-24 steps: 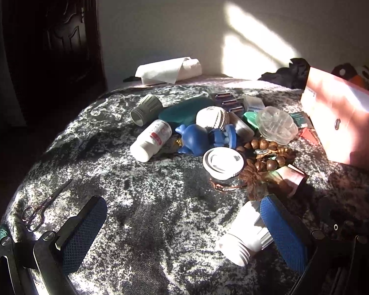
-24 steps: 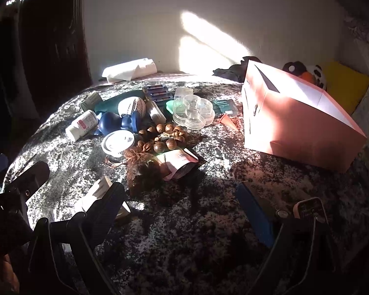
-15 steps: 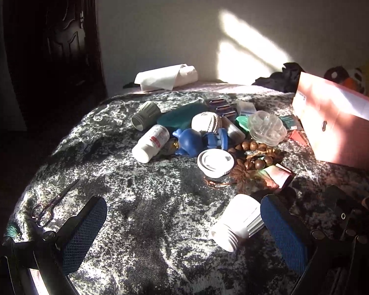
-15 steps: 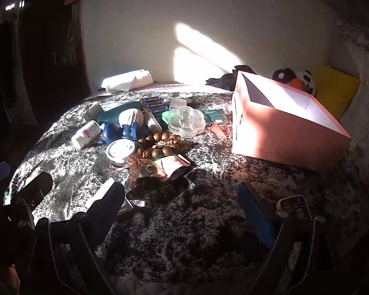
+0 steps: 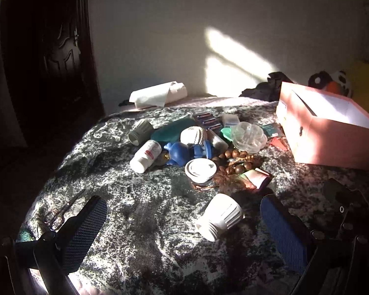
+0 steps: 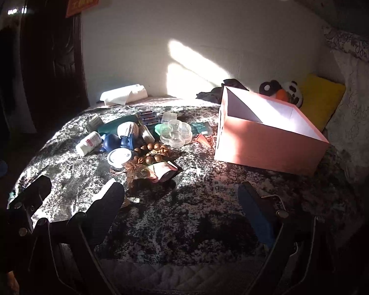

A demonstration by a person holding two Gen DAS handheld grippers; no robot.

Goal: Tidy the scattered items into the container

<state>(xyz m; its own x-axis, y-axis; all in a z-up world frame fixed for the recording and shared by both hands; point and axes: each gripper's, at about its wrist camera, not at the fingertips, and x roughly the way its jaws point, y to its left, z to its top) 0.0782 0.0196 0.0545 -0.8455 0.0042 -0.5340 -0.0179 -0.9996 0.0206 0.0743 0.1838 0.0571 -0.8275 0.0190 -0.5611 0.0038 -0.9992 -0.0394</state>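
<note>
An open pink box (image 5: 332,142) (image 6: 270,145) stands on the right of the bed. Left of it lies a heap: a white pill bottle (image 5: 146,156) (image 6: 88,143), a blue toy (image 5: 179,152), a white lid (image 5: 200,169), wooden beads (image 5: 236,157), a clear flower-shaped case (image 5: 249,136) and a pink packet (image 5: 257,178). A white ribbed cup (image 5: 219,217) lies on its side nearer to me. My left gripper (image 5: 182,221) is open, with the cup untouched near its right finger. My right gripper (image 6: 179,211) is open over bare bedspread.
Small scissors (image 5: 61,211) lie near the bed's left edge. A grey cup (image 5: 140,131) and a teal case (image 5: 174,129) sit behind the heap. A folded white cloth (image 5: 157,94), dark clothes, a plush panda (image 6: 285,91) and a yellow cushion (image 6: 319,98) line the wall.
Both grippers have drawn back and lifted a little, so more of the wall and the box's inside shows. Their jaws stayed open. Nothing on the bed moved.
</note>
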